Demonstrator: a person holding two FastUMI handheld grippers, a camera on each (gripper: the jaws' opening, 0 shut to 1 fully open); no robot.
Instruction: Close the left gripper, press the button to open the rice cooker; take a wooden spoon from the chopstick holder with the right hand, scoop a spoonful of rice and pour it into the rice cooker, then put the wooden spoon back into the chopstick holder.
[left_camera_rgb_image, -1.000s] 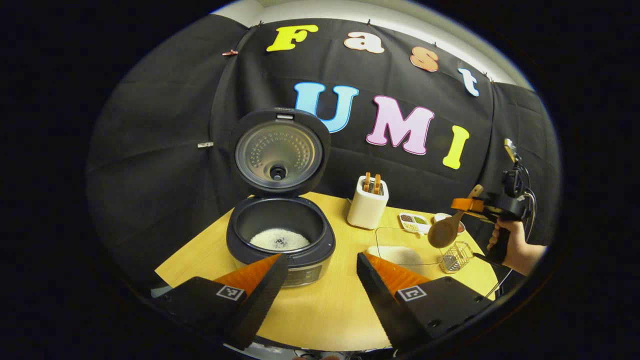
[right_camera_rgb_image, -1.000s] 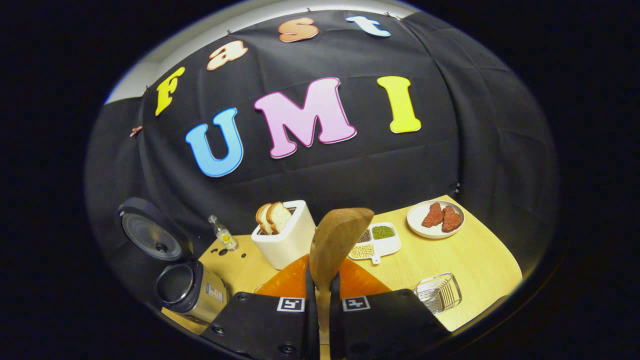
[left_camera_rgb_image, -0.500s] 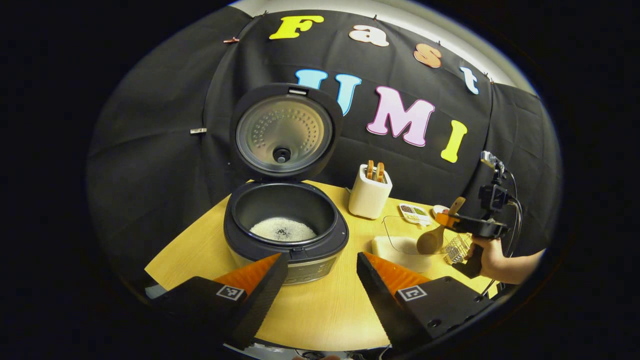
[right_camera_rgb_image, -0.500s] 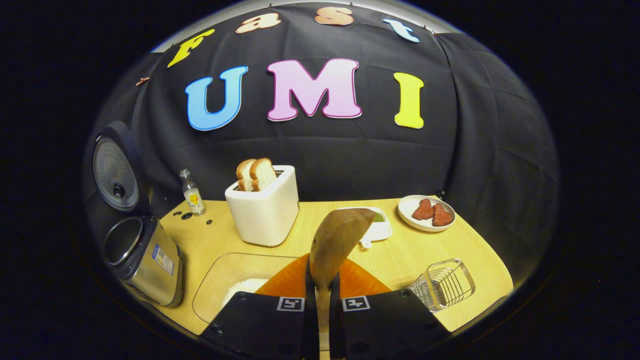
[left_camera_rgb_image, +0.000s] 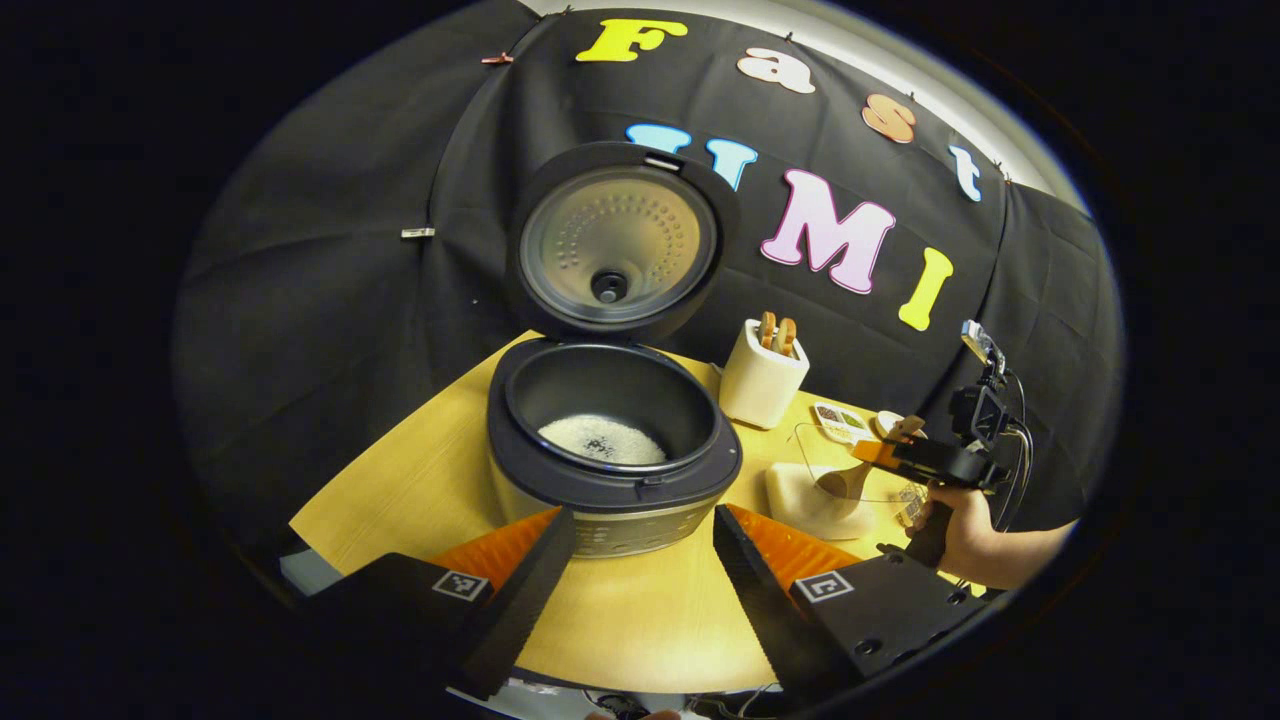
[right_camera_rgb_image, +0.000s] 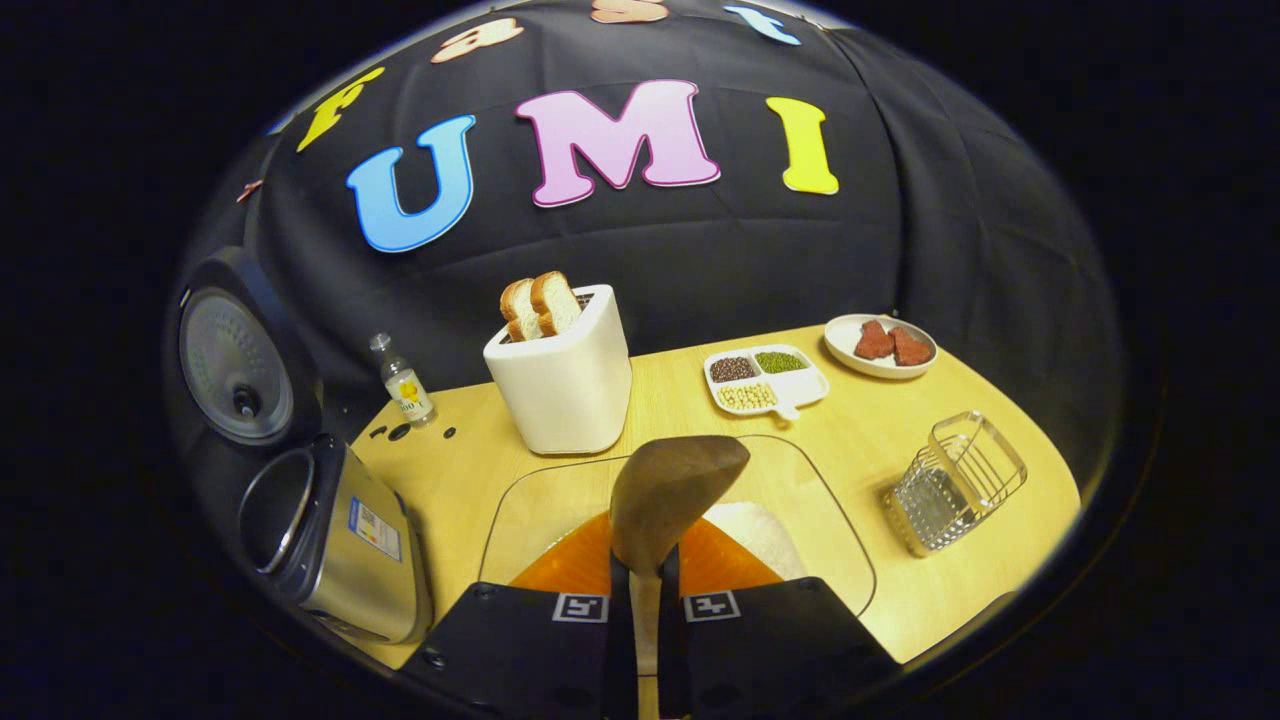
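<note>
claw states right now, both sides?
Left claw: open, holding nothing, in front of the open rice cooker.
Right claw: shut on the wooden spoon, over the glass rice container.

Open rice cooker (left_camera_rgb_image: 612, 440) mouth unobstructed; toaster (left_camera_rgb_image: 762, 375) stands just beside it.

**Table load**

Your wooden table (right_camera_rgb_image: 880, 440) carries: rice cooker (left_camera_rgb_image: 612, 470) at left, small bottle (right_camera_rgb_image: 402, 383), white toaster (right_camera_rgb_image: 562, 375), glass rice tray (right_camera_rgb_image: 800, 530), divided bean dish (right_camera_rgb_image: 765, 378), meat plate (right_camera_rgb_image: 880, 345), wire holder (right_camera_rgb_image: 955, 482) at right.
</note>
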